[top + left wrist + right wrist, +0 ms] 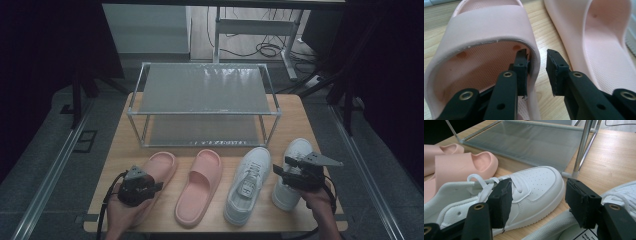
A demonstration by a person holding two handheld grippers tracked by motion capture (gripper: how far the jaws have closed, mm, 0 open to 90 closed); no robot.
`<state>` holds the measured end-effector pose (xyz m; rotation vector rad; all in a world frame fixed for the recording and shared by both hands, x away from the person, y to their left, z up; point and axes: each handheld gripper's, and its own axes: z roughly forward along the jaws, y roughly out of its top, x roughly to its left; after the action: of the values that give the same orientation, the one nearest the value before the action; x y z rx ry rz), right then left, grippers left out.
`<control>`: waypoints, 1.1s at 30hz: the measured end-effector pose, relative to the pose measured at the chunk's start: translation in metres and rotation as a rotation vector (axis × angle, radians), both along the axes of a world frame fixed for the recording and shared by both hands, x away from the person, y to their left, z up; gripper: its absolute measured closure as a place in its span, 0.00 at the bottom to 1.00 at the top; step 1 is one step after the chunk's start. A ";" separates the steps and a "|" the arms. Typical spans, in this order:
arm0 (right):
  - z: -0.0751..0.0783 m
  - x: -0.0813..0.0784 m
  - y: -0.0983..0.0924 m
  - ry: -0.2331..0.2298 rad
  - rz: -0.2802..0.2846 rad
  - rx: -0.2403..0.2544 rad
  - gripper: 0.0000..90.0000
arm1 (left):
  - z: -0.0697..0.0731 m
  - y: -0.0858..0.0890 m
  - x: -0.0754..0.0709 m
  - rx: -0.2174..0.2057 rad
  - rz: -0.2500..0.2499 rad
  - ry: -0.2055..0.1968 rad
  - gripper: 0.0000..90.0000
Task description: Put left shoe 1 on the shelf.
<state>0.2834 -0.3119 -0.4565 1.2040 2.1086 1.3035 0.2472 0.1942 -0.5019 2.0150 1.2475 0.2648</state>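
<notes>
At the near left of the tabletop (295,112), the left claw (537,65) is set astride the side wall of the left pink slipper (156,175), one jaw inside the strap arch and the other outside it, above the bare wood between the pair. The jaws are parted and not yet pressed on the wall, though the inner pad seems to touch it; the angle makes that contact hard to judge. For a sound grip, the claw is best pushed a little deeper so that both pads cover the thick strap edge, then closed squarely, since the soft foam is likely to fold if pinched near its rim. The slipper is pale pink, matte, with a dimpled footbed and a broad single strap, and lies toe towards the two-tier shoe rack (202,102), just beside the right pink slipper (199,186). Over the right white sneaker (290,172), the right claw (537,200) is held released, nothing gripped, with the left white sneaker (534,187) ahead of it.
</notes>
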 end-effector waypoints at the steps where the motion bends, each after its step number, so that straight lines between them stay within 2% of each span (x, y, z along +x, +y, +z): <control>1: 0.000 0.000 0.000 -0.001 0.000 0.001 0.43 | -0.001 -0.001 0.000 0.006 0.004 -0.001 0.82; 4: 0.000 0.000 0.001 -0.001 0.002 0.000 0.43 | -0.002 -0.003 0.001 0.026 0.017 -0.007 0.86; 15: 0.000 0.000 0.000 -0.001 -0.001 -0.001 0.43 | -0.001 -0.004 -0.002 0.028 0.062 -0.038 0.93; 21: 0.001 -0.001 -0.001 -0.008 -0.003 0.000 0.43 | 0.005 0.000 -0.005 0.011 0.075 -0.064 0.94; 33: 0.001 -0.001 -0.001 -0.007 -0.004 -0.001 0.43 | 0.017 0.002 -0.005 -0.015 0.073 -0.087 0.94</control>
<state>0.2828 -0.3126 -0.4555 1.2009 2.1002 1.3034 0.2423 0.1963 -0.4851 1.9272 1.2662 0.3734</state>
